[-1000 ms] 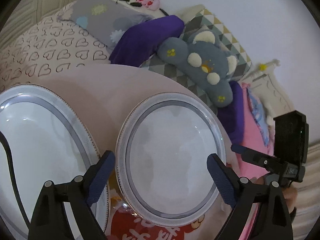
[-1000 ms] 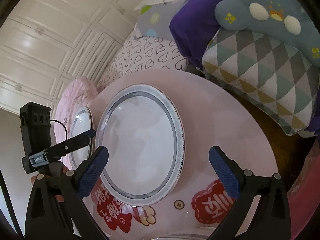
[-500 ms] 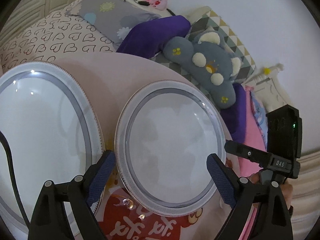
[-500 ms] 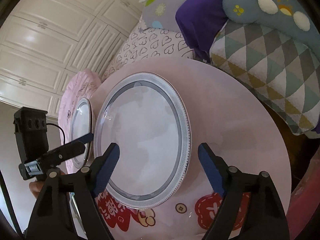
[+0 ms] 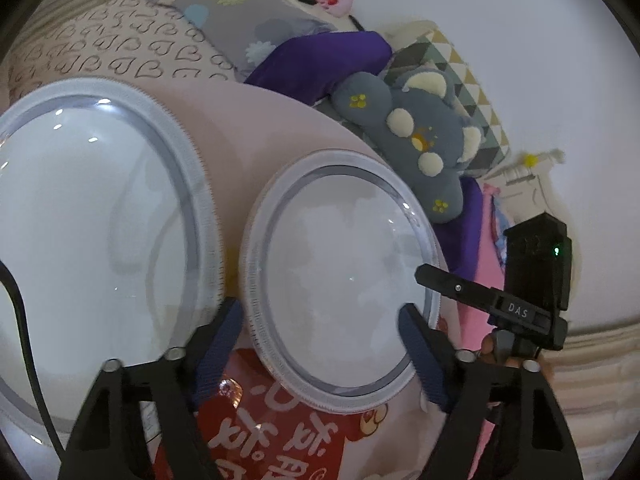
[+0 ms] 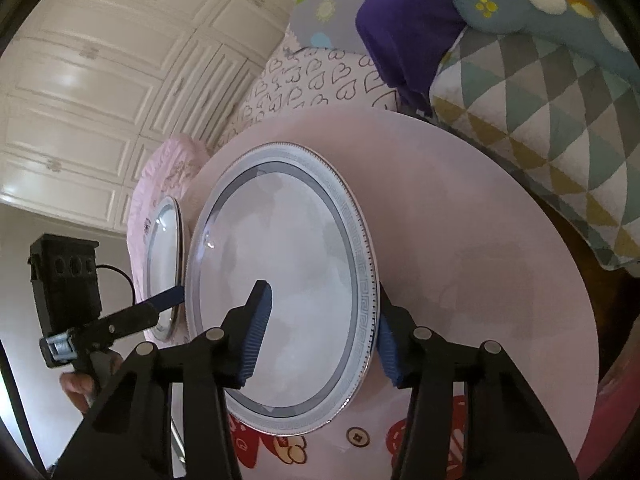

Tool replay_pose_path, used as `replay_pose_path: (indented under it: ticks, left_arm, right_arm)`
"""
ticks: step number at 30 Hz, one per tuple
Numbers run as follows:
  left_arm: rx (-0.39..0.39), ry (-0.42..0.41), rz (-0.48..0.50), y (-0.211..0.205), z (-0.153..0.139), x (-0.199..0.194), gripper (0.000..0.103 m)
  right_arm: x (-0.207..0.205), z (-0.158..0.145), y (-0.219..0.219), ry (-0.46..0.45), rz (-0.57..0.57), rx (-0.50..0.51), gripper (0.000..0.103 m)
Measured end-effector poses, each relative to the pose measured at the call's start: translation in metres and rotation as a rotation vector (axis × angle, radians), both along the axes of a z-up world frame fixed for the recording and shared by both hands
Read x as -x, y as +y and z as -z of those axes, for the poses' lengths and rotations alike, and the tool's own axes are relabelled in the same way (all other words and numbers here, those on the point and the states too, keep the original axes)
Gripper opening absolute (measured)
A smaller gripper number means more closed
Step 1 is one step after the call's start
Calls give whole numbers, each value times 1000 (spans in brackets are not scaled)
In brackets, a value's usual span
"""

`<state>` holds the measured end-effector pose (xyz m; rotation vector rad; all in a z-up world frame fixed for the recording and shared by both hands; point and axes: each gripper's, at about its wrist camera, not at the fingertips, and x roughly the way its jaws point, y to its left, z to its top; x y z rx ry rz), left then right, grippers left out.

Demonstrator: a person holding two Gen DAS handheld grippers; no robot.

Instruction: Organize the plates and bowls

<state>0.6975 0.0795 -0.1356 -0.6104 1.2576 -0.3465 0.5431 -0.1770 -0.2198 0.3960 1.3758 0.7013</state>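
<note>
Plate (image 5: 340,276) rim between closing left tongs (image 5: 320,332), unclenched, right tongs (image 6: 320,320) closing astride second plate (image 6: 280,280)

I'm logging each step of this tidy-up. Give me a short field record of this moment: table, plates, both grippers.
surface: round pink table
plates: two, flat, side by side, apart, both empty
centre plate: has both grippers at it
second plate: untouched
left gripper: jaws closing astride the centre plate's rim on the side facing the second plate, not gripping yet
right gripper: jaws closing astride the opposite rim, not gripping yet
behind: plush toy
</note>
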Motion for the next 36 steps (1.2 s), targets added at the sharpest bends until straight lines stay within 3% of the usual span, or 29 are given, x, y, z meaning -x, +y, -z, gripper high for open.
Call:
replay_pose_path:
  ticks: [4, 9, 12, 16, 19, 21, 32, 34, 36]
  left_arm:
    - [-30, 23, -29, 8, 1, -4, 49]
    - [-88, 37, -50, 1, -5, 1, 44]
    - [-102, 34, -57, -6, -8, 4, 50]
    - [-49, 35, -65, -16, -8, 4, 80]
    - [-34, 11, -74, -21, -6, 3, 95]
    - [-17, -10, -87, -22, -4, 3, 100]
    - [122, -1, -140, -1, 18, 13, 102]
    - [138, 48, -144, 2, 23, 16, 102]
    - [156, 158, -143, 1, 37, 21, 102]
  right_arm:
    - [-1, 1, -1, 9, -5, 3, 48]
    - [1, -2, 1, -3, -6, 31, 47]
    - [2, -3, 3, -9, -8, 47, 47]
    - [3, -4, 3, -8, -4, 55, 47]
    - [3, -5, 3, -7, 0, 63, 47]
    - [2, -5, 3, -5, 3, 65, 47]
    - [-2, -9, 2, 8, 7, 48, 47]
    - [-1, -8, 4, 9, 4, 53, 47]
    - [-2, -8, 5, 8, 1, 59, 47]
